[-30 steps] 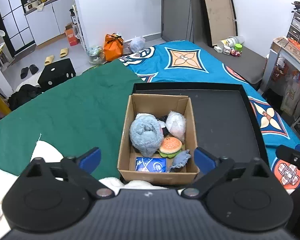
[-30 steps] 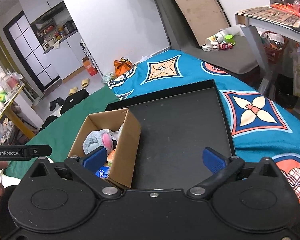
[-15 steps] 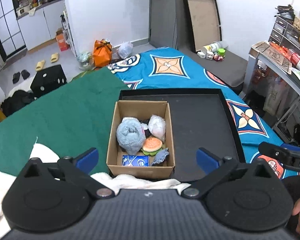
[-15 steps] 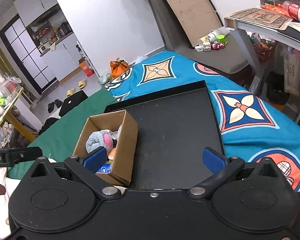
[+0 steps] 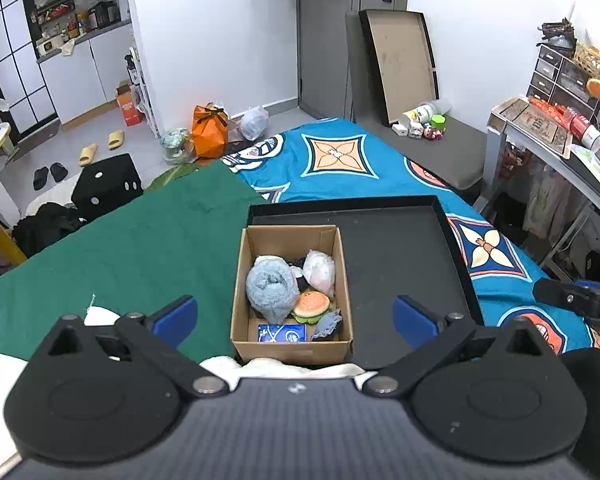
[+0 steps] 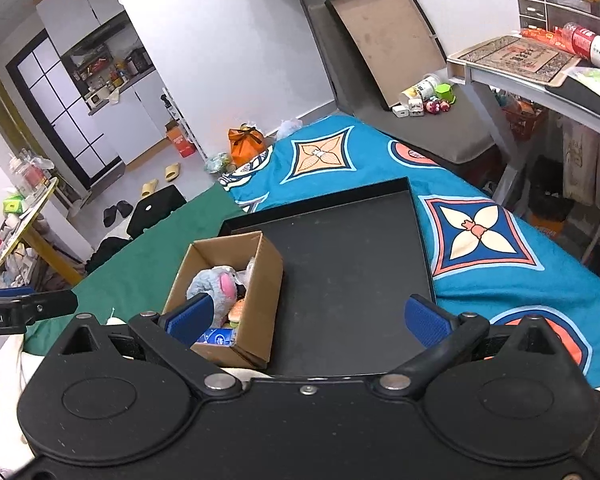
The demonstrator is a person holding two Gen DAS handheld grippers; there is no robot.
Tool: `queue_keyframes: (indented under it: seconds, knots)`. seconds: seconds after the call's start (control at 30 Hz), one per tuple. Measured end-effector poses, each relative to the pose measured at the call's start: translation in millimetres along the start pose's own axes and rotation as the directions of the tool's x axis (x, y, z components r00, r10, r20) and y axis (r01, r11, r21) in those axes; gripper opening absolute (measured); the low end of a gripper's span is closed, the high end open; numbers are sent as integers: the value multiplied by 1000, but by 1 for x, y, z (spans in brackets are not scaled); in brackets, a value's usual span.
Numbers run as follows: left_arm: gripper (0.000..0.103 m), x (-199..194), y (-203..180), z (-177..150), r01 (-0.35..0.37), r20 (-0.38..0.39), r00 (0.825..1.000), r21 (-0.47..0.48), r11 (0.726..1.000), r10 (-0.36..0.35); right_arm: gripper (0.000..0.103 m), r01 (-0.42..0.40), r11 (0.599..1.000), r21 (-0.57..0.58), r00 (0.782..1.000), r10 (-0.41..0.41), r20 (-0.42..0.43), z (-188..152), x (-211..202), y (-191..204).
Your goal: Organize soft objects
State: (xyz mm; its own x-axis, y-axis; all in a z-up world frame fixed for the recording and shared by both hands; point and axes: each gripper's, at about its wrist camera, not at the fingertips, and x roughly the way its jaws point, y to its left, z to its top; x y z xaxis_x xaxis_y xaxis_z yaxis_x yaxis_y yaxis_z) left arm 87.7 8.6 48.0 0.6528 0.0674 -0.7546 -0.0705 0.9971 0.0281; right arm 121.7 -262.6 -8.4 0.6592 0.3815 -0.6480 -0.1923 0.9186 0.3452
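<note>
Over the last second both cameras pulled up and back: the cardboard box [image 5: 292, 292] and black tray [image 5: 400, 272] now read smaller and farther in both views, with more of the room showing. Nothing in the box shifted. The left gripper [image 5: 295, 318] hangs above the near end of the bed, jaws spread wide and empty; the right gripper [image 6: 306, 318] likewise, jaws wide apart, holding nothing. The box sits in the tray's left half, against its near-left corner, and the tray lies on the bed where the green sheet [image 5: 140, 248] meets the blue patterned cover [image 5: 340, 160]. Inside the box: a grey-blue plush [image 5: 270, 288] at left, a white bagged soft item [image 5: 320, 270] at far right, a burger toy [image 5: 311, 304] in the middle, a small grey-blue scrap [image 5: 328, 322] at near right and a blue packet [image 5: 282, 334] along the near wall. The rest of the tray is bare. A white cloth [image 5: 280, 364] lies at the bed's near edge just below the box. My read: the retreat with empty jaws fits either a pause before taking items out onto the tray, or backing off once everything is boxed; these frames don't settle which.
</note>
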Motion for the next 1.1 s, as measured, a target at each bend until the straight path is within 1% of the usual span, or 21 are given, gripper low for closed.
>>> queue_keyframes:
  seconds: [0.13,0.33,0.47,0.6,0.67,0.77,0.87,1.1]
  knots:
    - [103,-5,5,0,5,0,1000,-25,1000,-5,103,-7,1000,21,1000,7,-6,4,-4,1]
    - [103,-9,13,-1,-20,12,1000,-45,999,20,103,5,1000,2,1000,-5,-25,5,-7,6]
    - [103,-11,15,-2,-30,9,999,-35,999,31,103,1,1000,-14,999,-1,-37,6,-11,12]
    - [103,-13,16,-3,-23,9,1000,-27,999,23,103,-9,999,-44,999,7,-46,6,-12,19]
    - [103,-13,15,-4,-26,12,1000,-22,999,26,103,-7,999,-40,999,5,-42,7,-13,20]
    - [103,-13,13,-5,-3,14,1000,-6,1000,3,103,-6,1000,-21,998,5,-55,6,-12,18]
    - [103,-11,10,-7,6,11,1000,19,1000,-6,103,7,1000,-28,998,-8,-63,4,-13,16]
    - [103,-2,13,-12,29,-1,1000,13,999,-29,103,24,1000,-19,998,-25,-59,5,-16,10]
